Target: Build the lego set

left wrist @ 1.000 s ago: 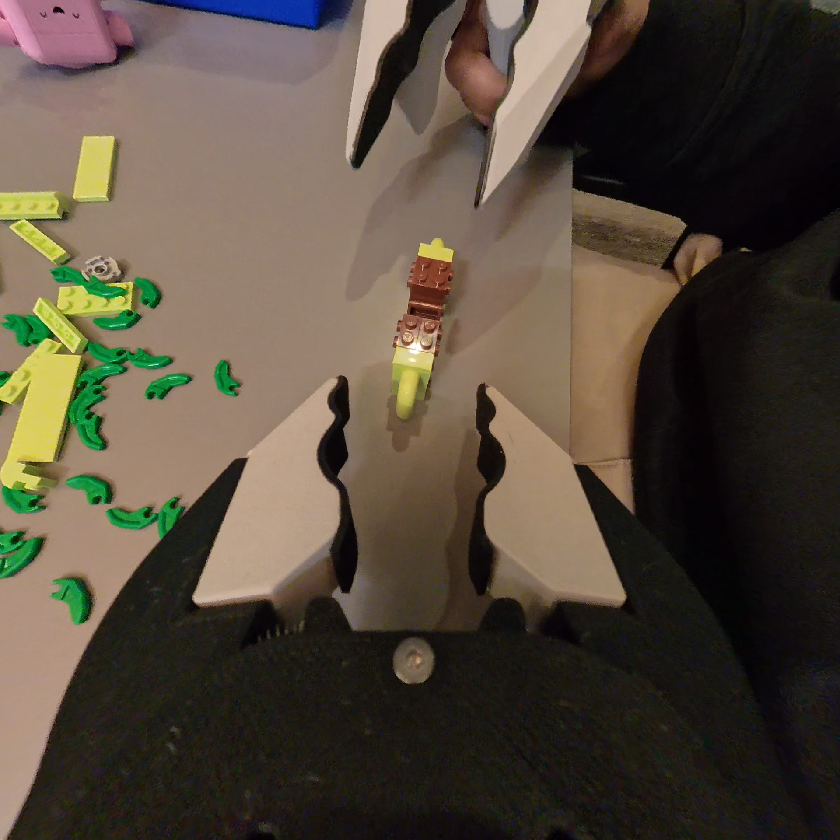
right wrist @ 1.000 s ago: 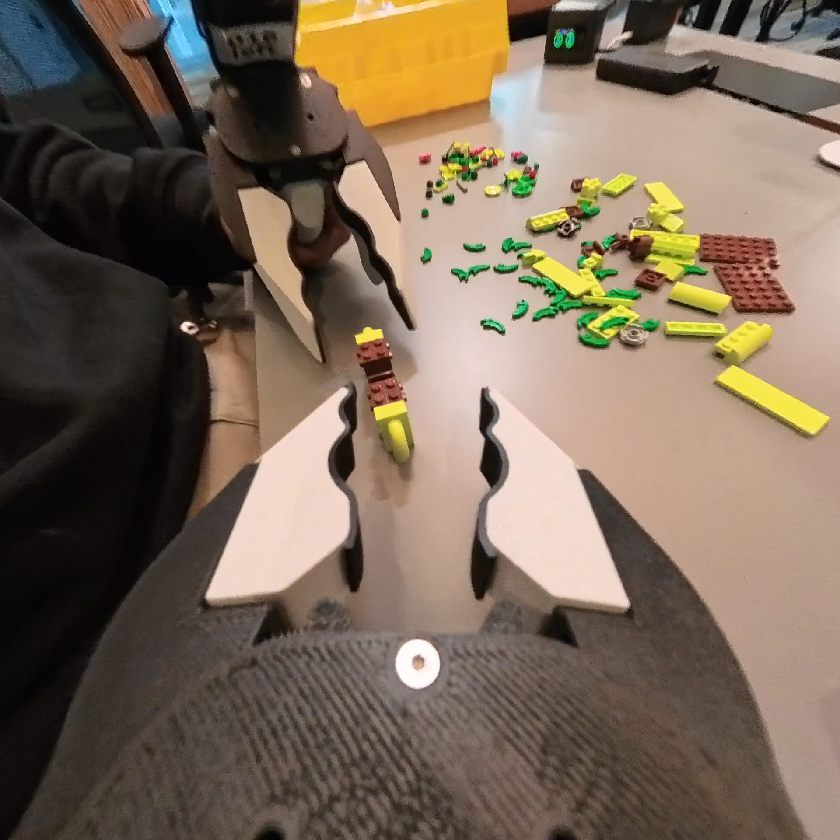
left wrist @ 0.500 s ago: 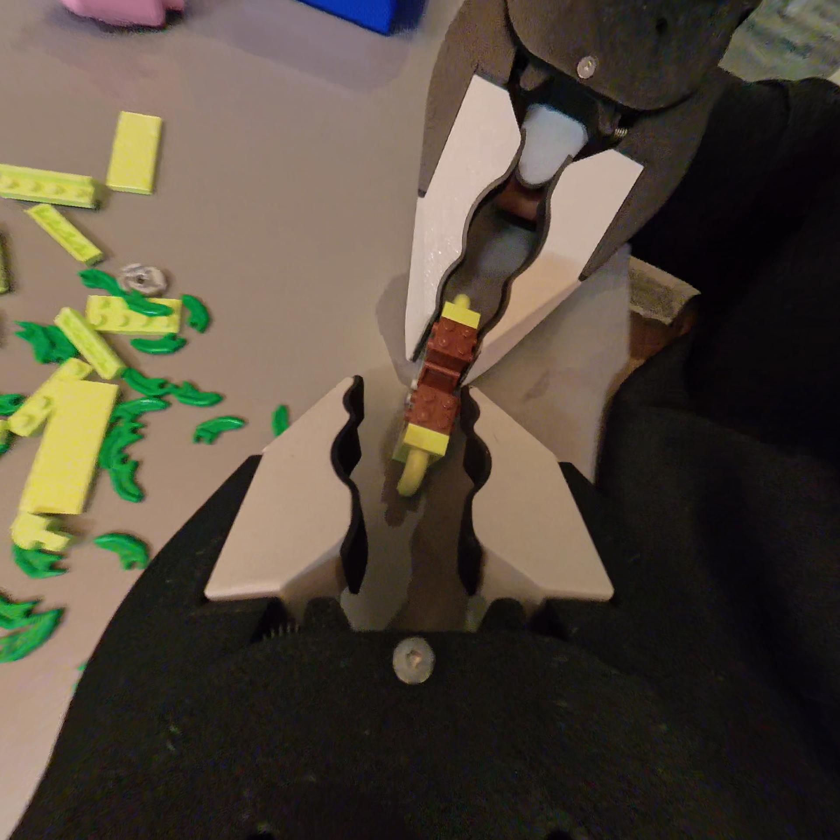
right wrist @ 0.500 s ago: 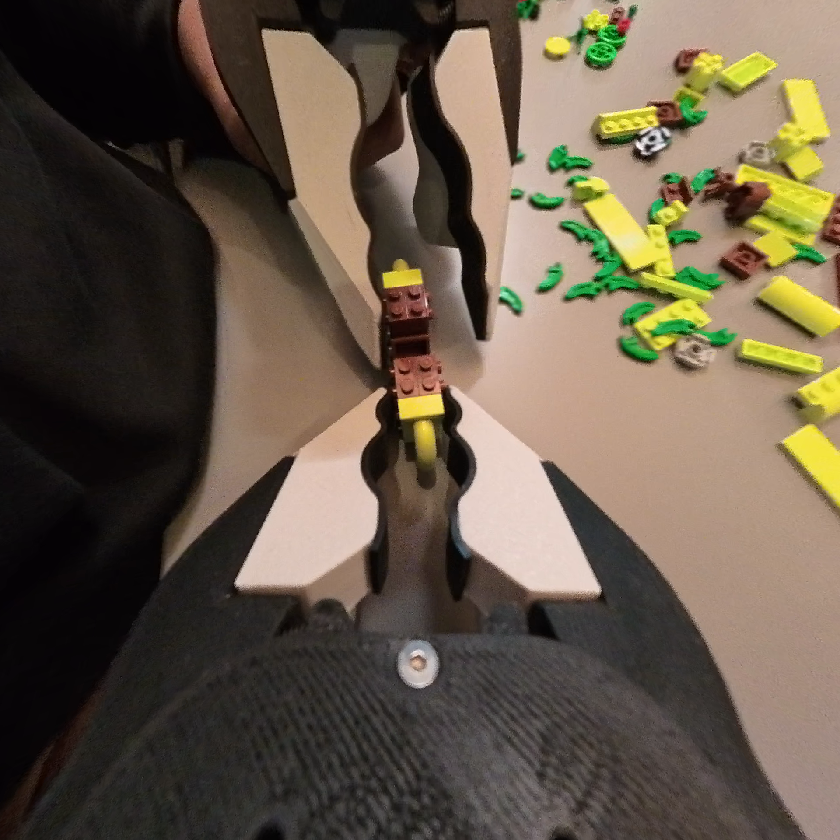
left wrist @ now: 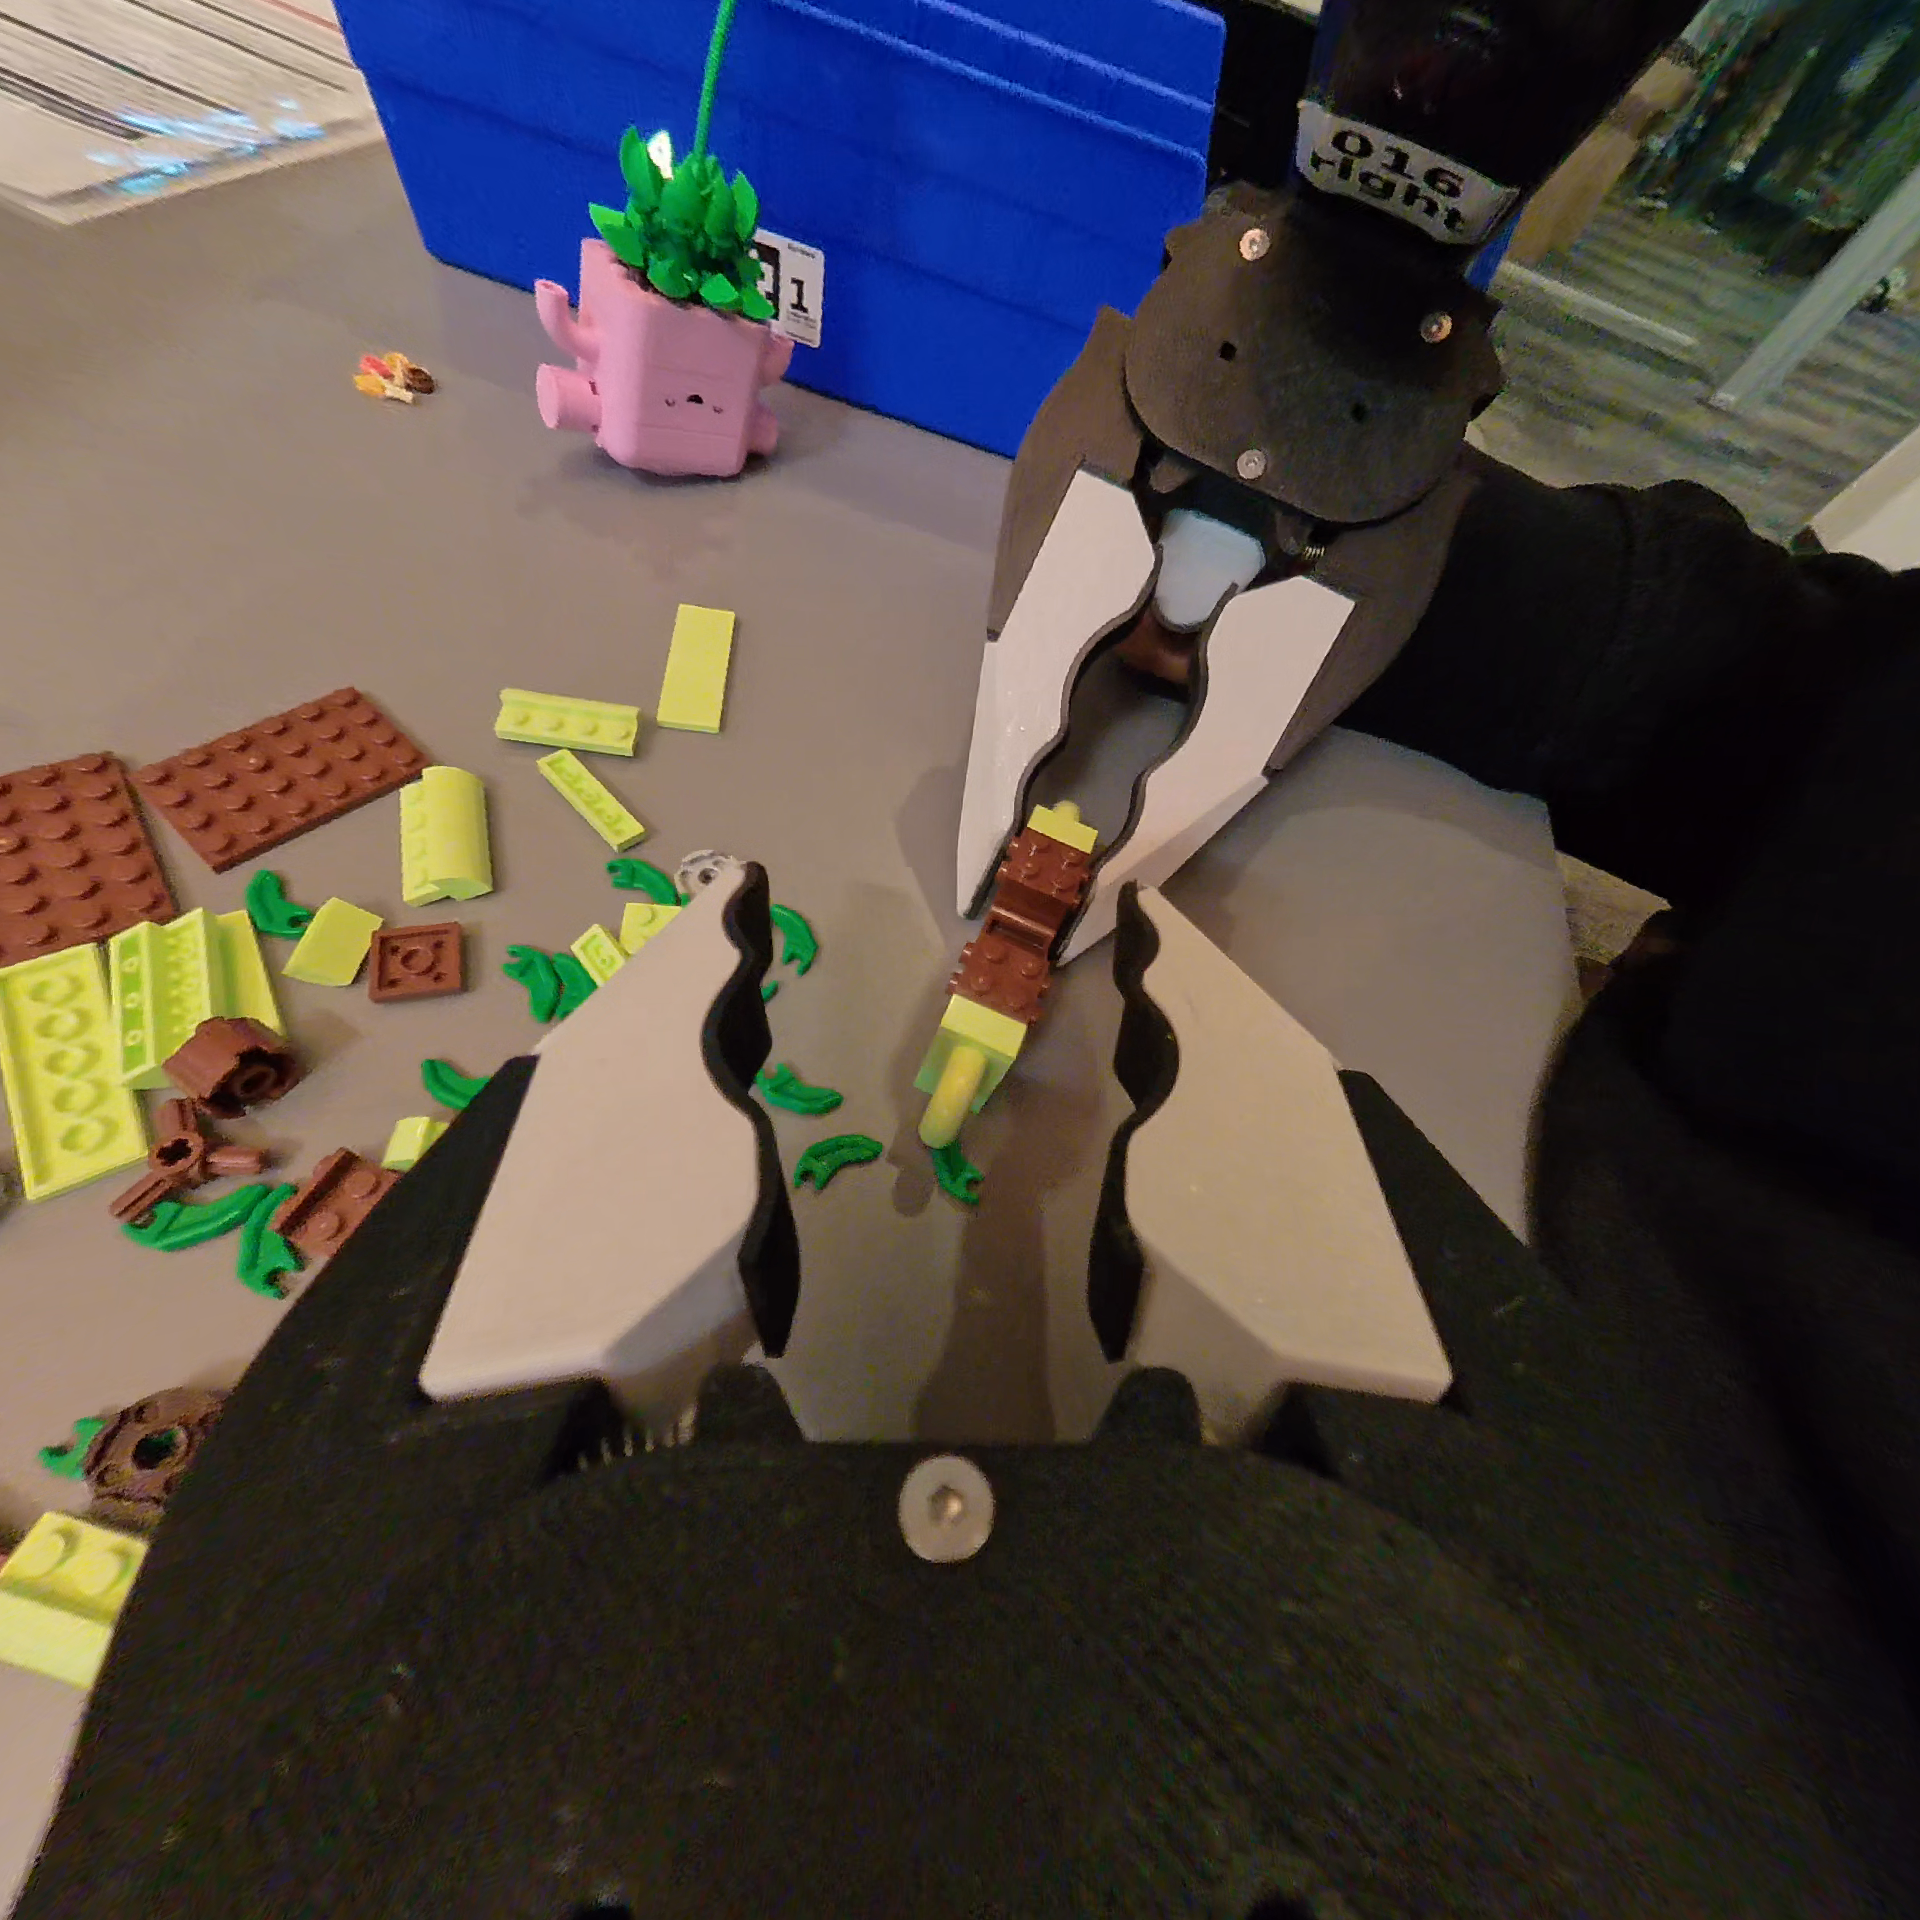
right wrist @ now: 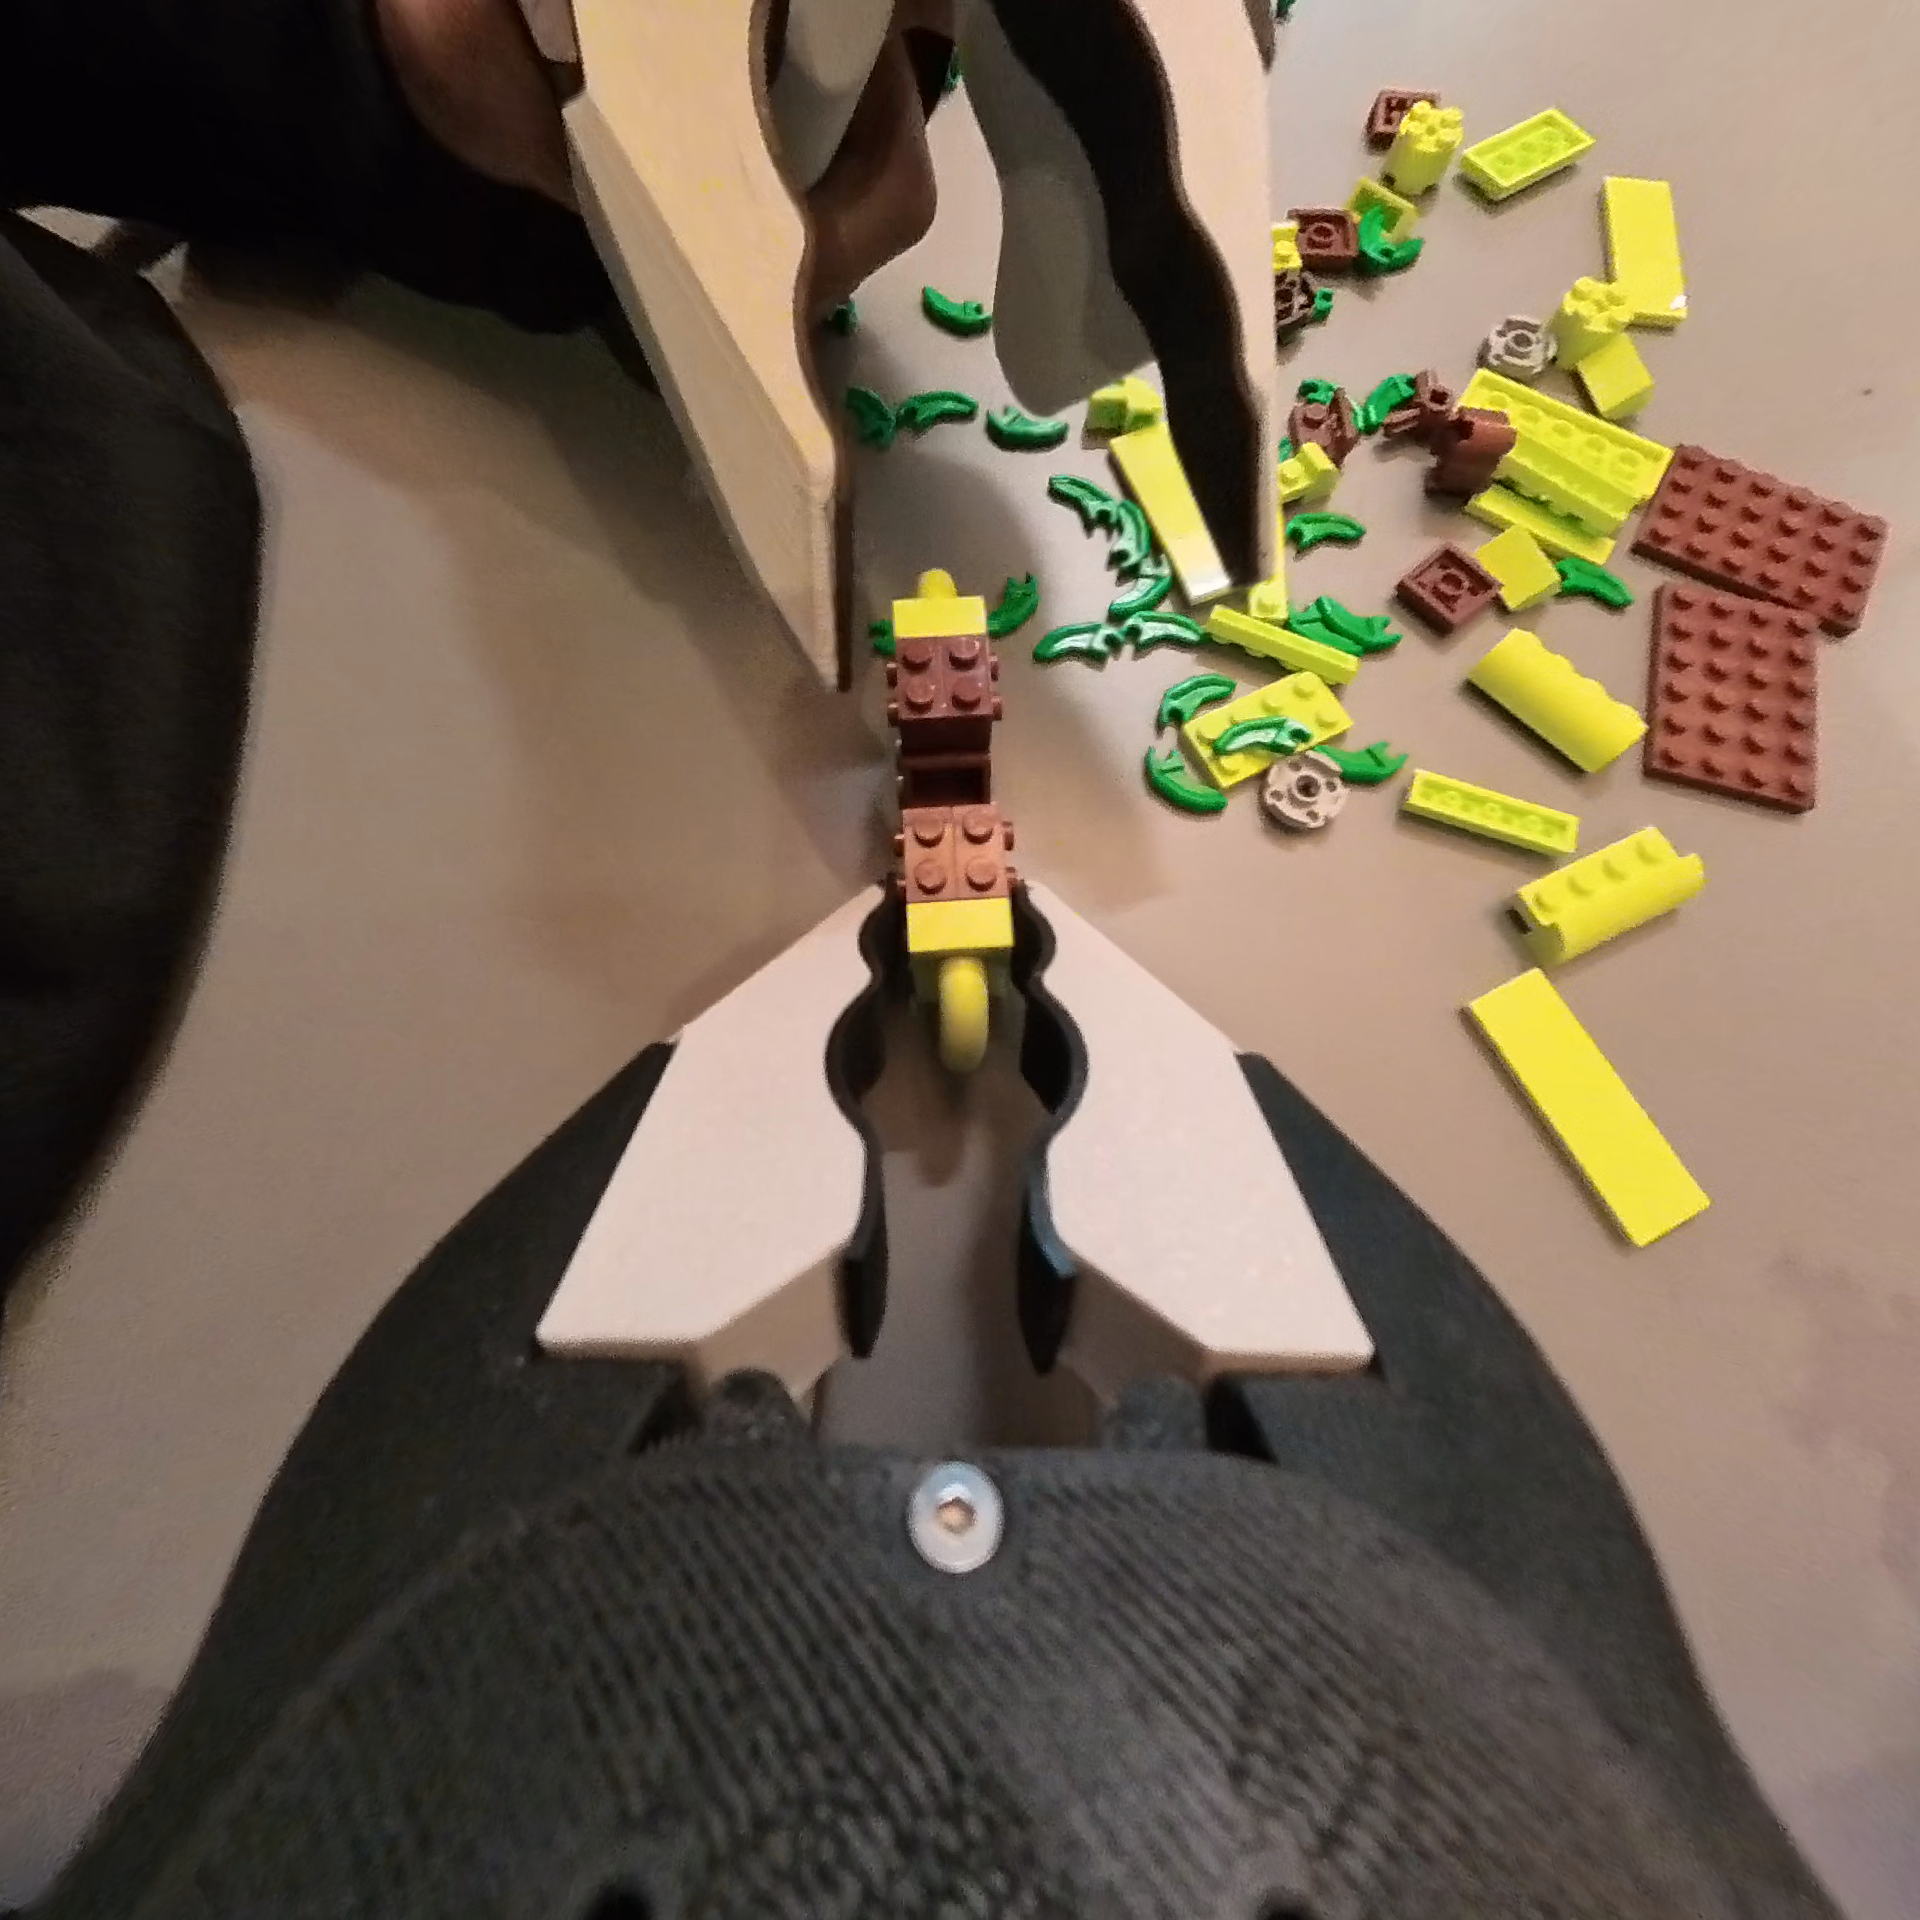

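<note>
In the left wrist view, the left gripper (left wrist: 940, 914) is spread wide and holds nothing. The small brown and lime lego assembly (left wrist: 1003, 971) sits between and just beyond its tips, over the grey table (left wrist: 312, 540). The right gripper (left wrist: 1070, 842), beyond the assembly, is closed on the assembly's far end. Loose pieces (left wrist: 447, 842) lie scattered left of the assembly.

In the right wrist view, the right gripper (right wrist: 954, 914) pinches the assembly (right wrist: 951, 769) at its near lime end; the left gripper (right wrist: 1039, 623) stands open around the far end.

The assembly looks light and stiff, but its narrow brown middle may pop apart. Gripping the flat sides of the far brown block seems safest.
</note>
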Demonstrator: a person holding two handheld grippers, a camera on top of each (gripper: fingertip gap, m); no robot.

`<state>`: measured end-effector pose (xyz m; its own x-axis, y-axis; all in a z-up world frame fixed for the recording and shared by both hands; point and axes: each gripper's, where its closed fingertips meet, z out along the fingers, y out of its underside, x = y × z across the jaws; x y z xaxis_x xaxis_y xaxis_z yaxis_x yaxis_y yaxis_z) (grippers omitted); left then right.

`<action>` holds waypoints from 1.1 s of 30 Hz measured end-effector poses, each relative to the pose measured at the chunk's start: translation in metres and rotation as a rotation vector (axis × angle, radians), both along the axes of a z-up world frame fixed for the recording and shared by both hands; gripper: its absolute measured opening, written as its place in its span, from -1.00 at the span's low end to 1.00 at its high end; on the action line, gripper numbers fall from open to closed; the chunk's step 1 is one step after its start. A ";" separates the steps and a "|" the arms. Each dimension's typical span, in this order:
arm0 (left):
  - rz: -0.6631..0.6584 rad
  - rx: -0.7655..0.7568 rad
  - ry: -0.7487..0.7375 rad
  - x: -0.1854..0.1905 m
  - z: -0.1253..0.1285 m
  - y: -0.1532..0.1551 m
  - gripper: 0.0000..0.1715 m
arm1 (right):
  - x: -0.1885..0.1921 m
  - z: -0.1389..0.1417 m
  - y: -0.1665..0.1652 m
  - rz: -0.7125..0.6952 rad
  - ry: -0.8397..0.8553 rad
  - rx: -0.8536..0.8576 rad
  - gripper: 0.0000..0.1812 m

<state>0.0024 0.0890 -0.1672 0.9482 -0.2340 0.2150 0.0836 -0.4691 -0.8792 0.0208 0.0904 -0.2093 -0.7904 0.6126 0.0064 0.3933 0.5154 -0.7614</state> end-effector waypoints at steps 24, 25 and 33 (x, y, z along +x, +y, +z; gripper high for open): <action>-0.061 0.110 -0.056 0.005 0.017 -0.012 -0.27 | -0.005 0.057 0.022 -0.126 0.184 -0.327 -0.46; -0.076 0.099 -0.064 0.006 0.016 -0.013 -0.32 | -0.004 0.057 0.022 -0.126 0.179 -0.325 -0.45; -0.108 0.037 -0.091 0.005 0.008 -0.018 -0.34 | -0.001 0.047 0.017 -0.107 0.135 -0.278 -0.44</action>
<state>0.0077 0.0711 -0.1594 0.8943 -0.3426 0.2879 0.1144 -0.4470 -0.8872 0.0194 0.1074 -0.1624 -0.7251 0.6848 -0.0723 0.3195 0.2415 -0.9163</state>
